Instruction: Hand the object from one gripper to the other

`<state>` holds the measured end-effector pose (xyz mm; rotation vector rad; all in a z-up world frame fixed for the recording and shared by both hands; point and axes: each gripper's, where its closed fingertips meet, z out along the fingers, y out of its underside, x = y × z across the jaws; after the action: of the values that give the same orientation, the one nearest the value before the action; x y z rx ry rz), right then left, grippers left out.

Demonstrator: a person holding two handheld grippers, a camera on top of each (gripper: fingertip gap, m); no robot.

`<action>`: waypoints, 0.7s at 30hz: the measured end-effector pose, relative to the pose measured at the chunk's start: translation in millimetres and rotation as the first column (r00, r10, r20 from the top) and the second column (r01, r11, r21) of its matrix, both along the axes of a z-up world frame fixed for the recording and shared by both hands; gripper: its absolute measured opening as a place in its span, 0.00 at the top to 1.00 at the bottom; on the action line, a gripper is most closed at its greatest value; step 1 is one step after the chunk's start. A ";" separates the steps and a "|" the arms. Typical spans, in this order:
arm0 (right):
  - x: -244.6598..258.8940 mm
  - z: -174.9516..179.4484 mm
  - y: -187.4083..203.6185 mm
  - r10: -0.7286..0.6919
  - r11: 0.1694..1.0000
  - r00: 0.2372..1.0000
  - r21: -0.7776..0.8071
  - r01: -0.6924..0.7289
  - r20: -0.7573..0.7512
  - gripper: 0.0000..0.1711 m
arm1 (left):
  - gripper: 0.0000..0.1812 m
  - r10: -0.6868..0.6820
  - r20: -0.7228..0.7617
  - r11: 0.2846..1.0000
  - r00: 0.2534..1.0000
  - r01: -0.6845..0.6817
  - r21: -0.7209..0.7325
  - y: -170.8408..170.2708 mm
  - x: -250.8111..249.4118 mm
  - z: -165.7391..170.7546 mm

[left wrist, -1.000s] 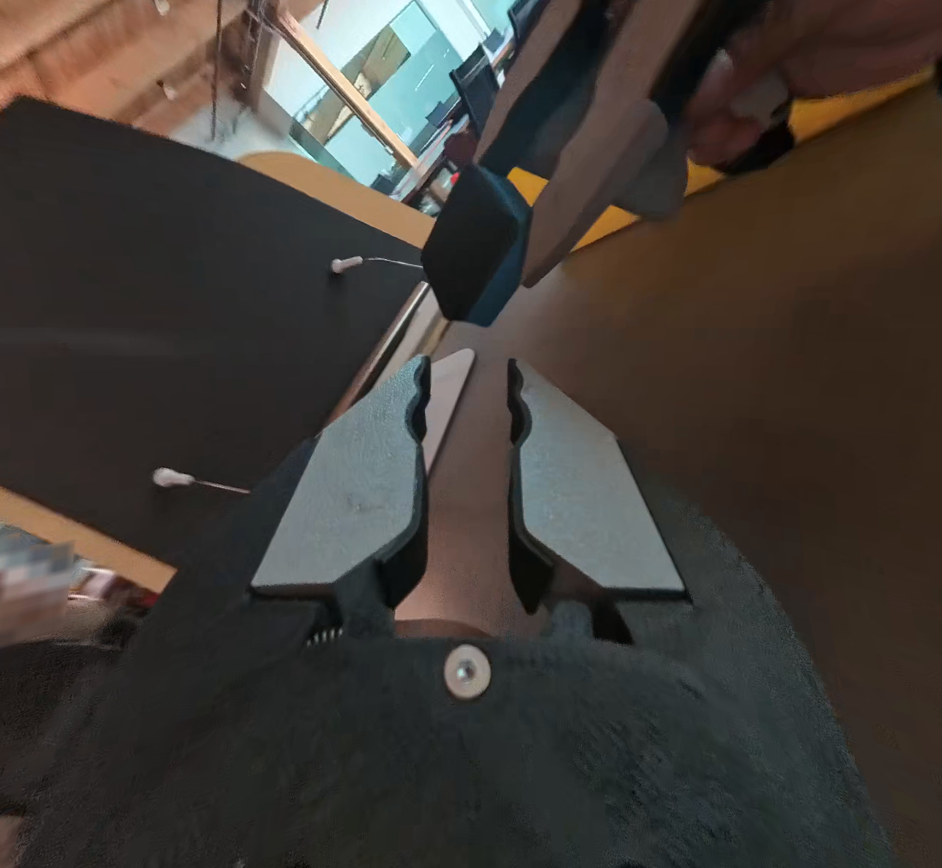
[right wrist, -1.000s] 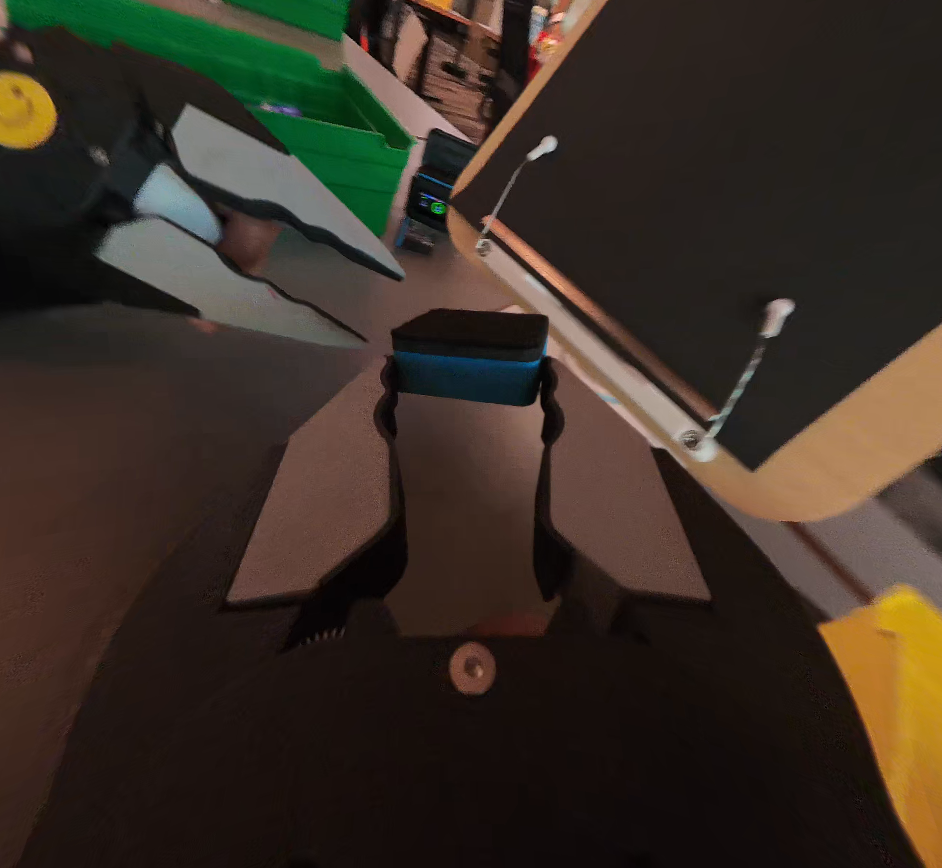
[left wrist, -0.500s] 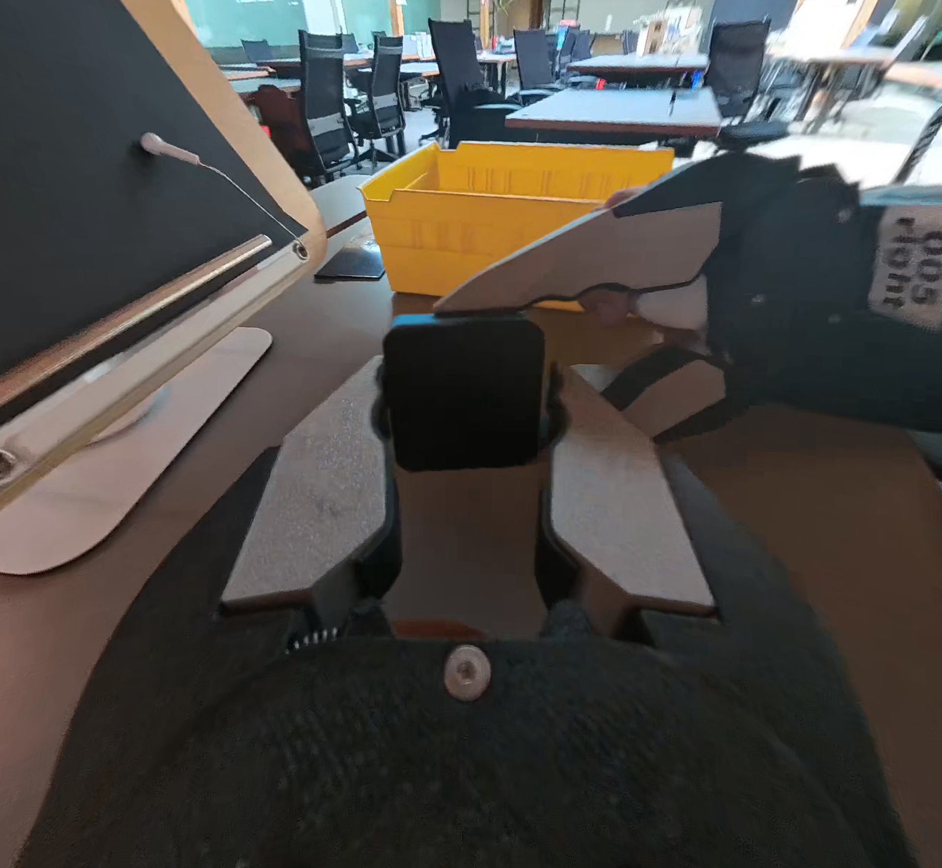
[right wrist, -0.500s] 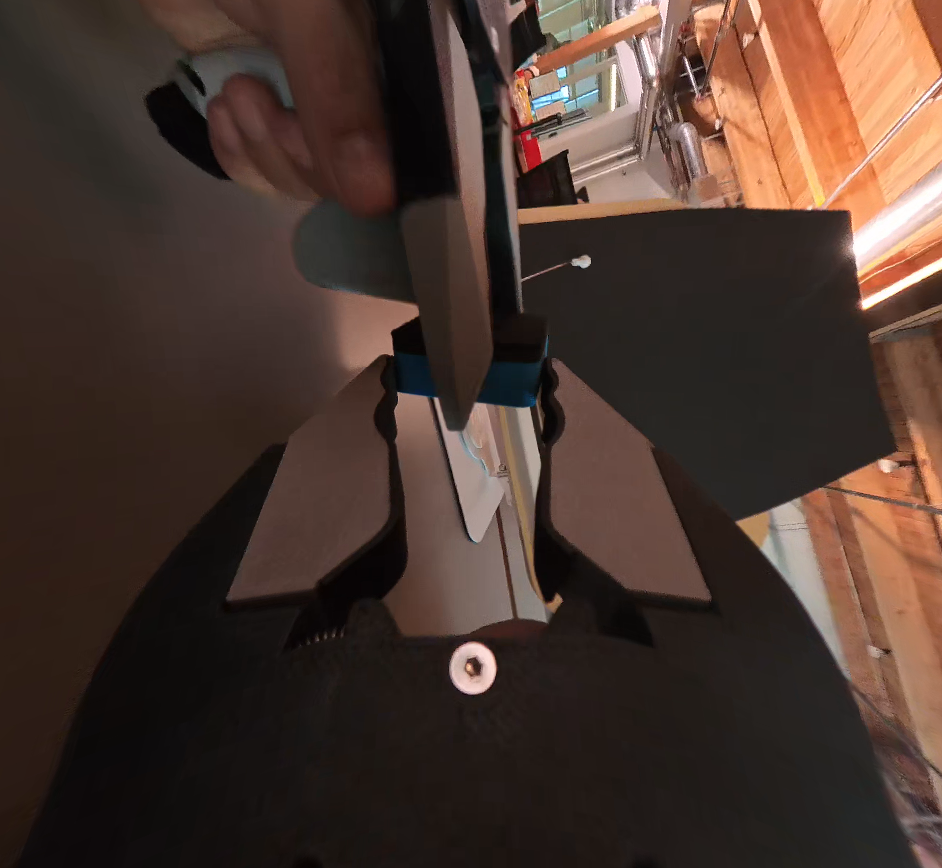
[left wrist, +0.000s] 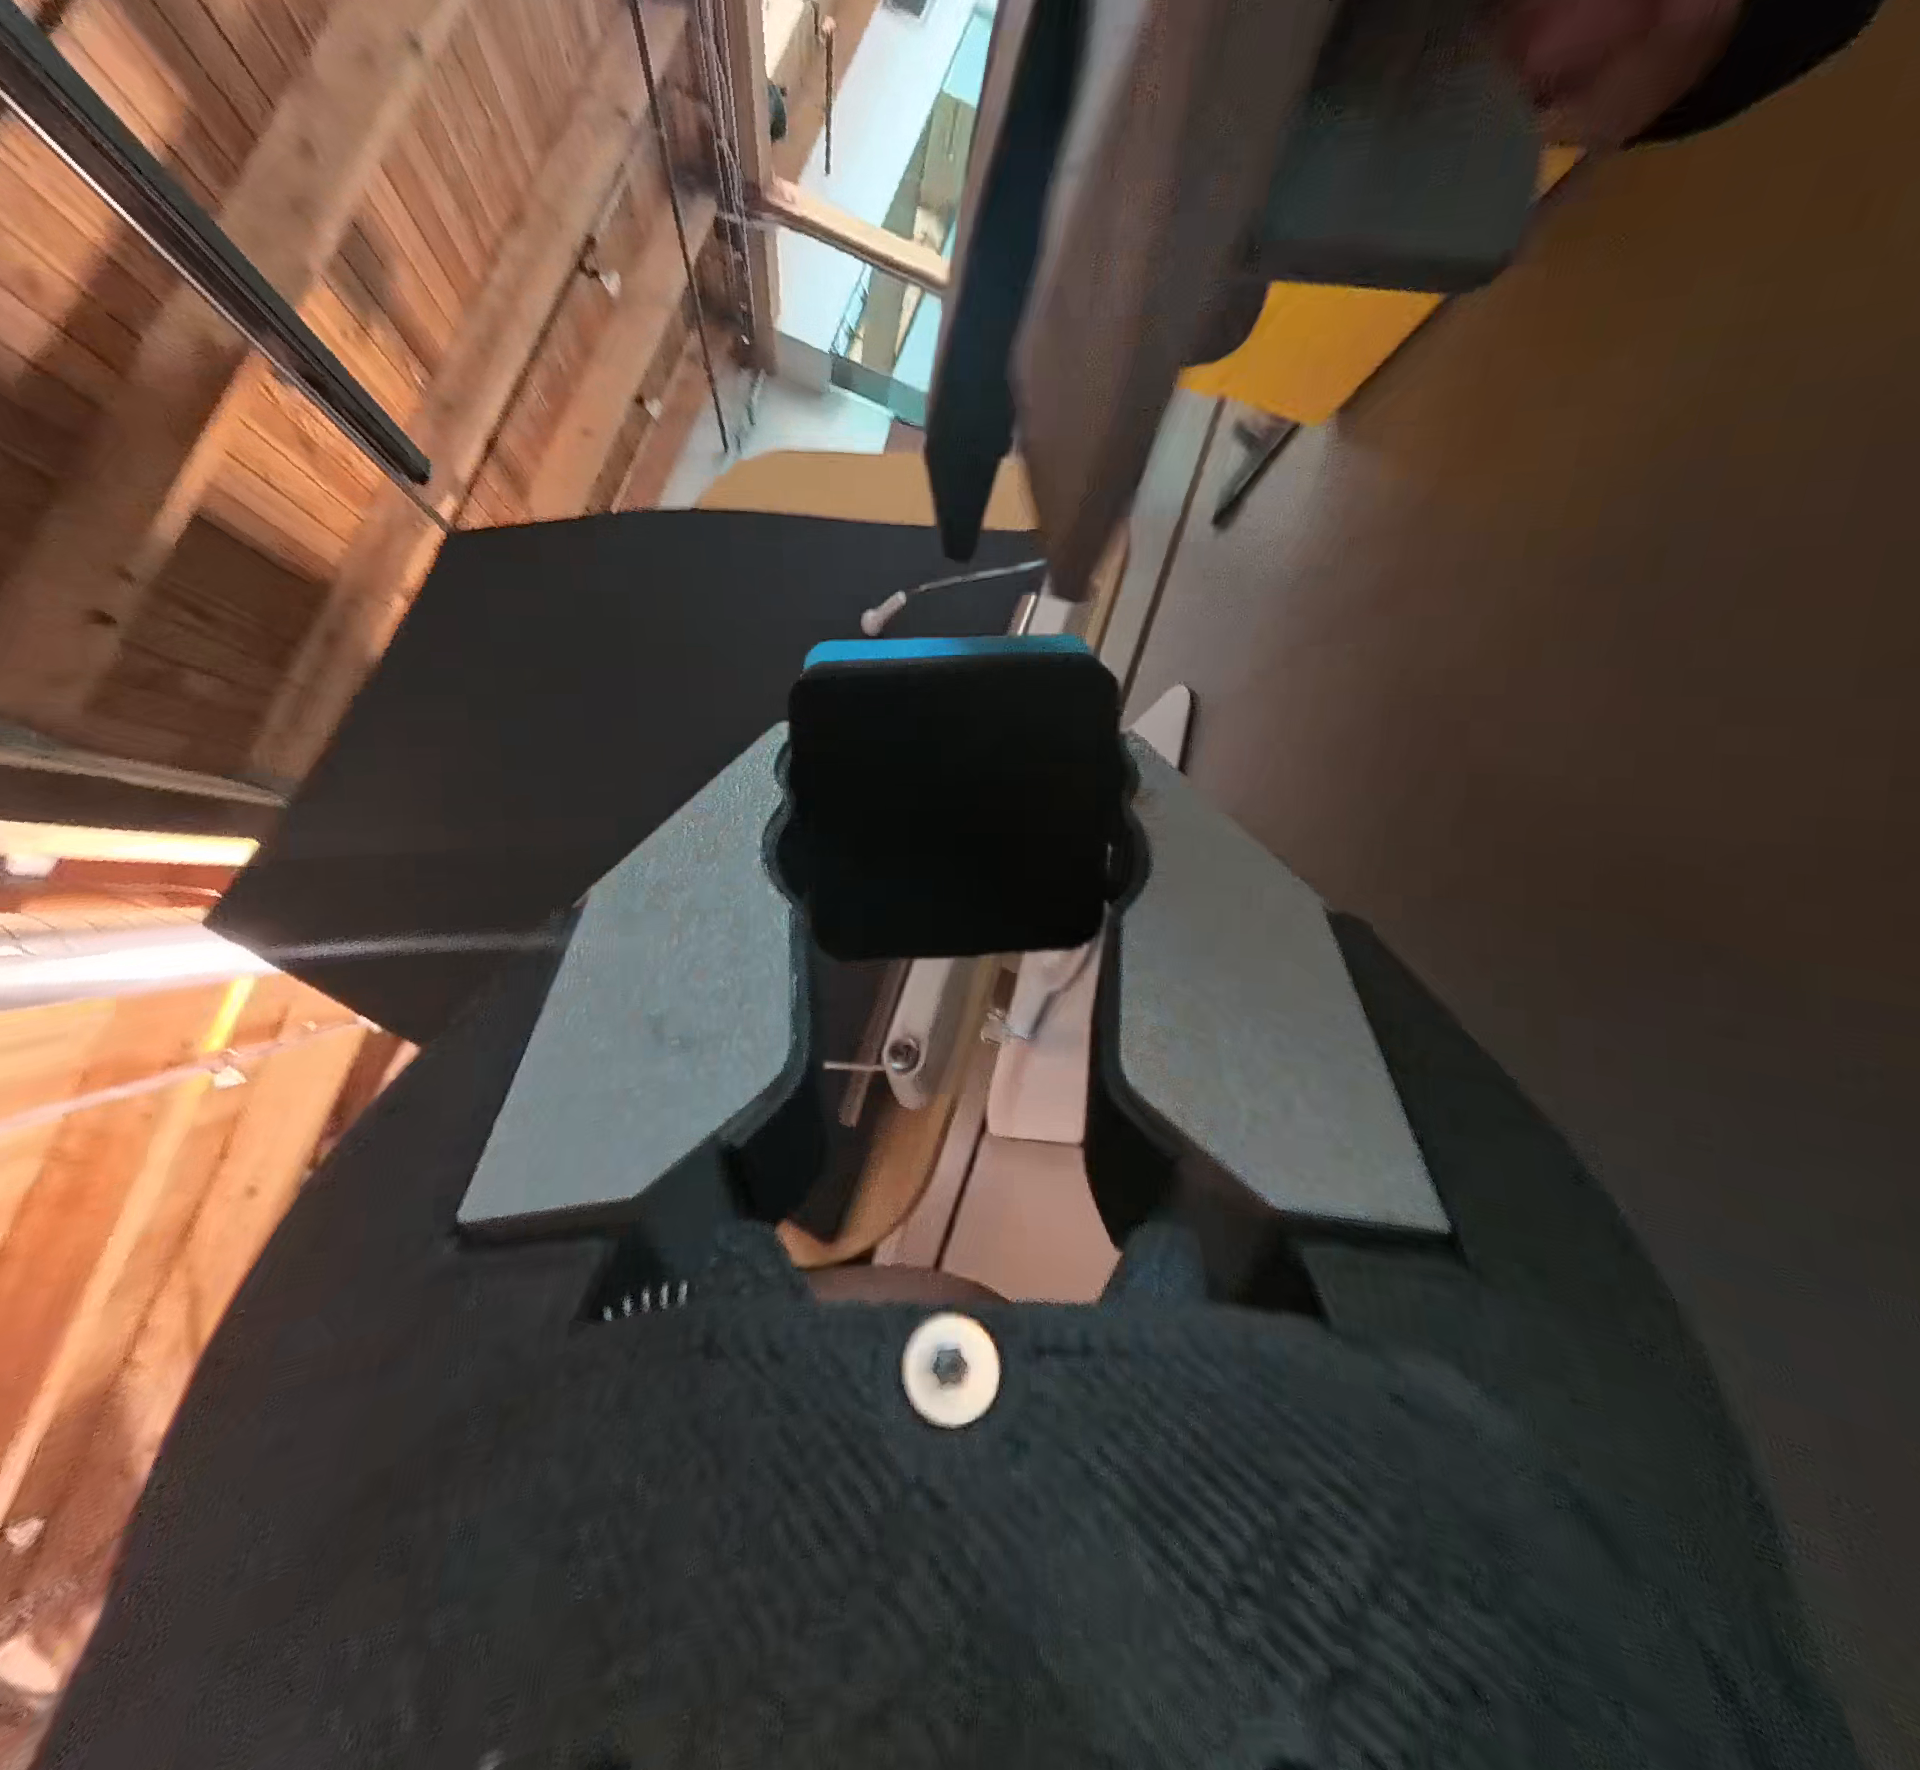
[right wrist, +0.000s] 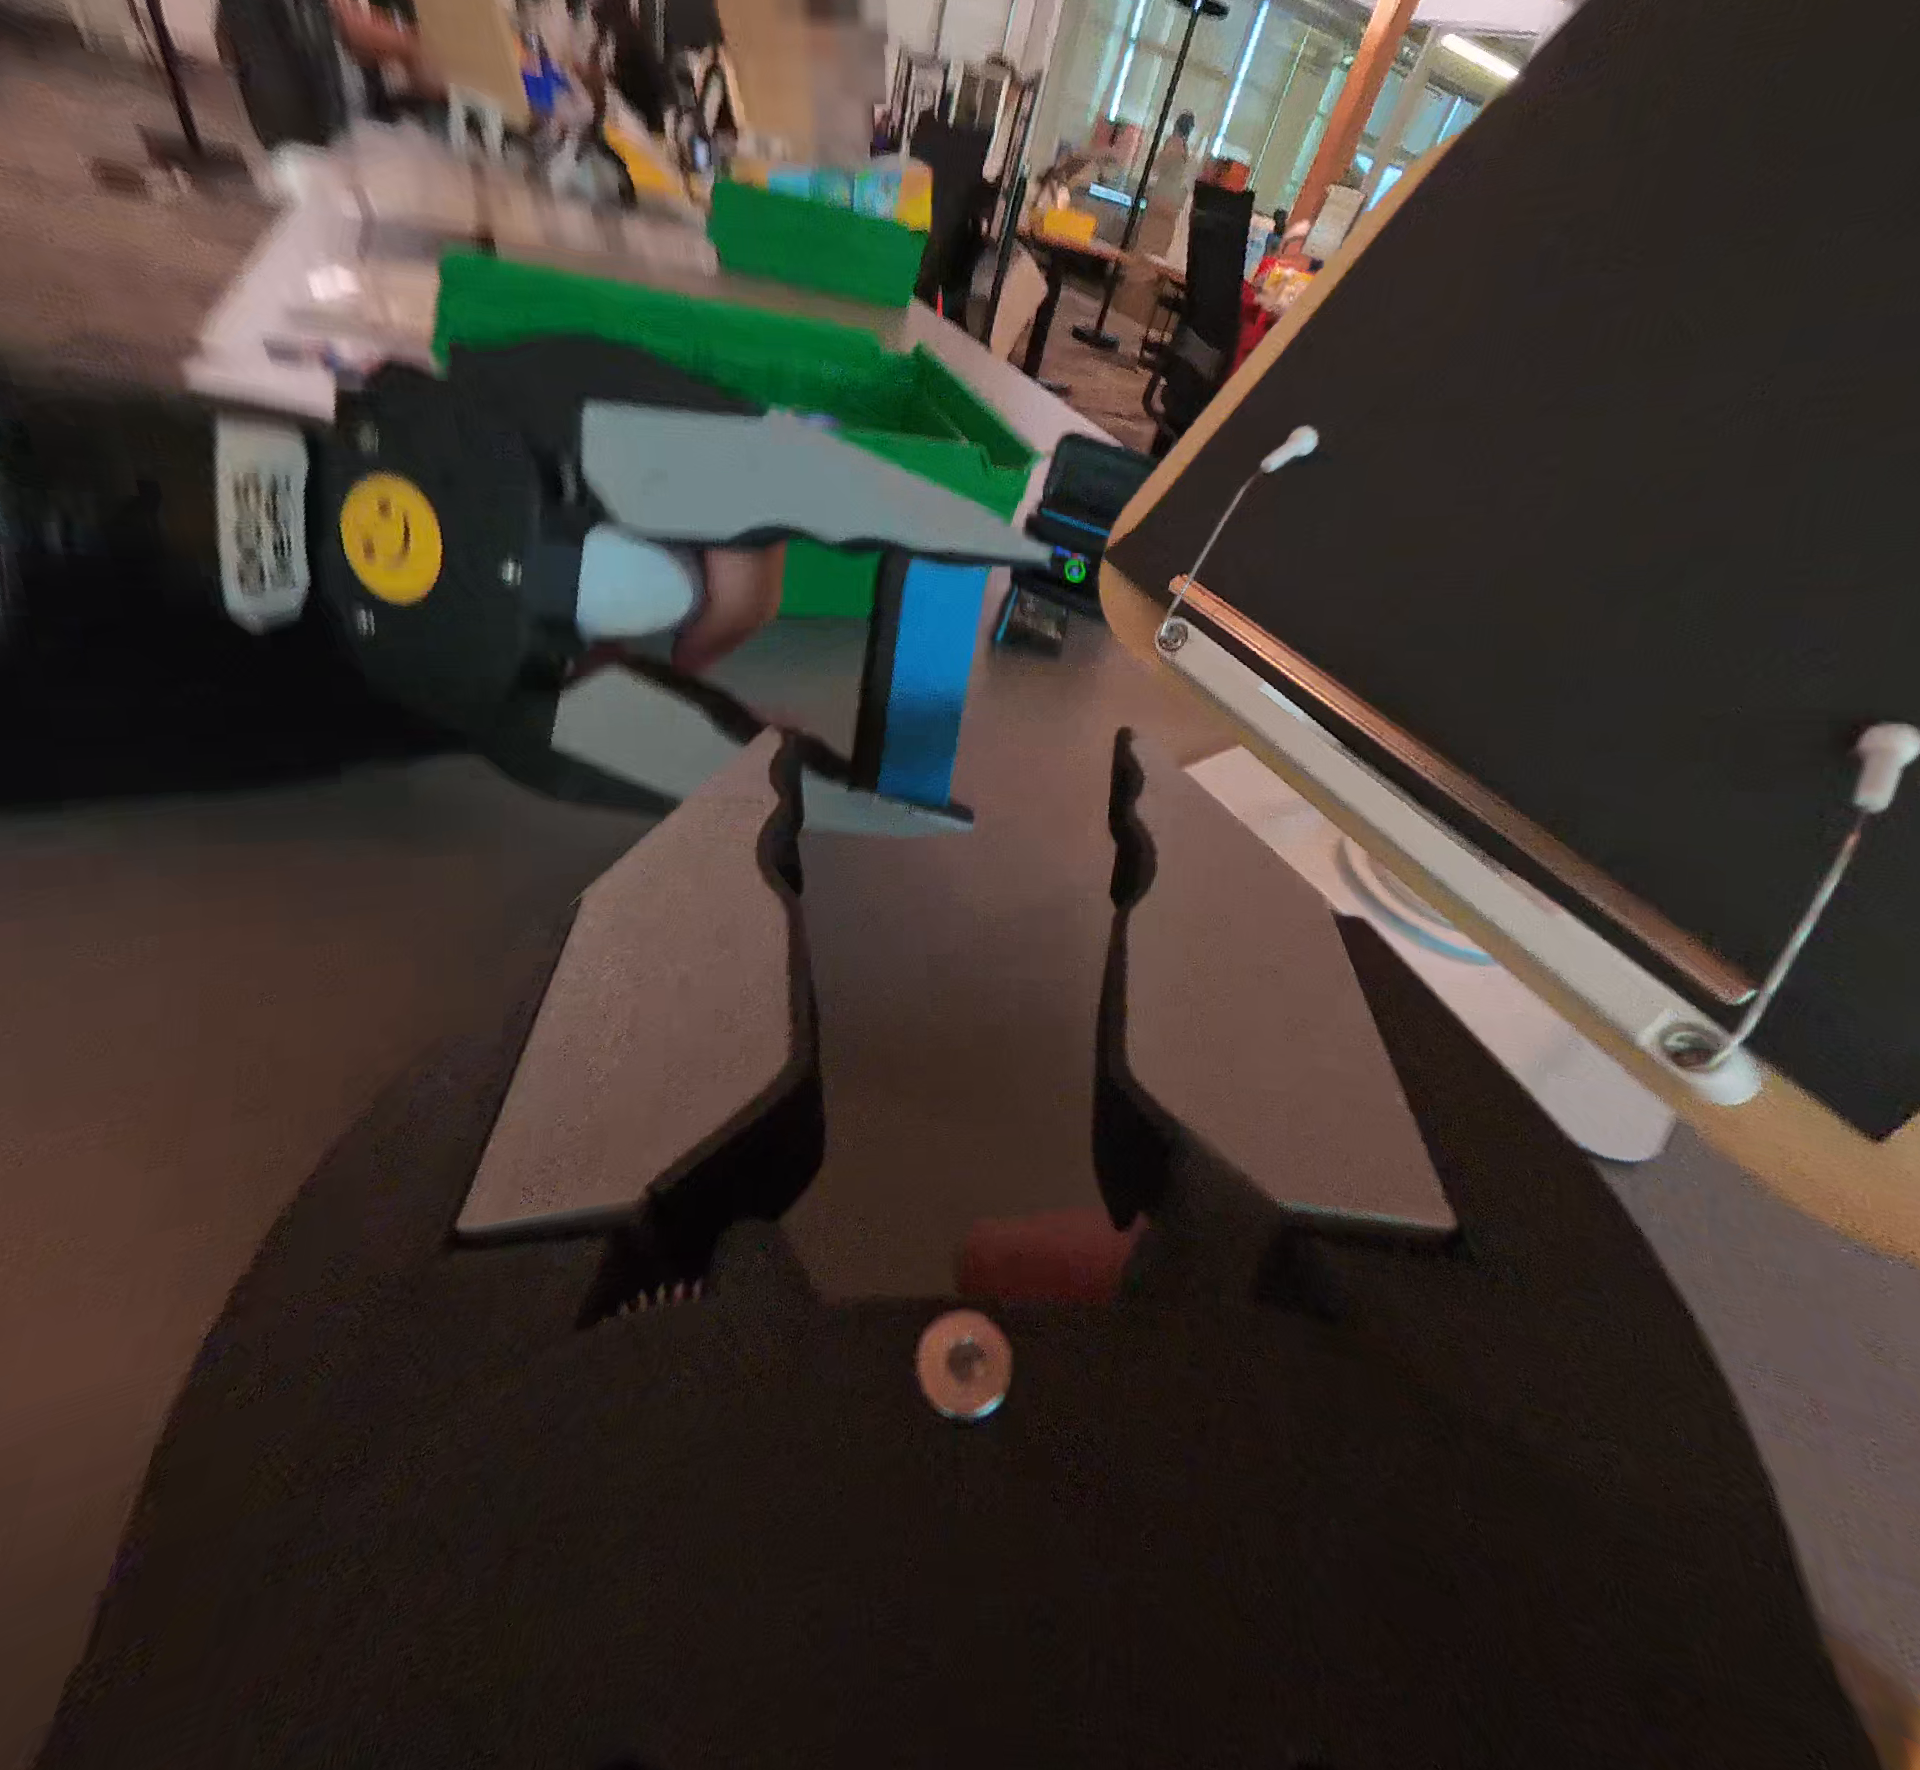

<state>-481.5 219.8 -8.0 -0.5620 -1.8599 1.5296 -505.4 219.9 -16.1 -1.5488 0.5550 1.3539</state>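
Observation:
The object is a flat square block [left wrist: 951,837], black on one face and blue on the other. My left gripper [left wrist: 953,770] is shut on it, the block held between the fingertips with its black face toward the camera. In the right wrist view the left gripper [right wrist: 987,686] comes in from the left and holds the block [right wrist: 925,671] upright, blue face showing. My right gripper [right wrist: 951,785] is open and empty, its tips just below and in front of the block. The right gripper [left wrist: 1018,557] also shows at the top of the left wrist view, above the block.
A black board [right wrist: 1558,370] with a wooden edge stands tilted on a white stand to the right. Green bins [right wrist: 727,349] stand behind the left gripper, with a small device [right wrist: 1070,525] beside them. A yellow bin [left wrist: 1320,349] is on the brown table [right wrist: 312,941]. The grippers are tip to tip, or close to it.
One second ago the right gripper held the block and the left was open. Half a second ago both closed on it. Now only the left holds it; the right has opened and drawn back.

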 end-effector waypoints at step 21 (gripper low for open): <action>31.8 115.3 105.9 -0.548 0.468 0.323 0.037 0.883 -0.772 0.89 | 0.78 0.069 0.237 0.995 0.969 -0.085 0.060 4.7 -21.3 -16.3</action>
<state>-449.7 325.6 107.3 -0.4411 -1.0072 0.4552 -526.7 224.5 -32.4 -1.6592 0.3009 1.2124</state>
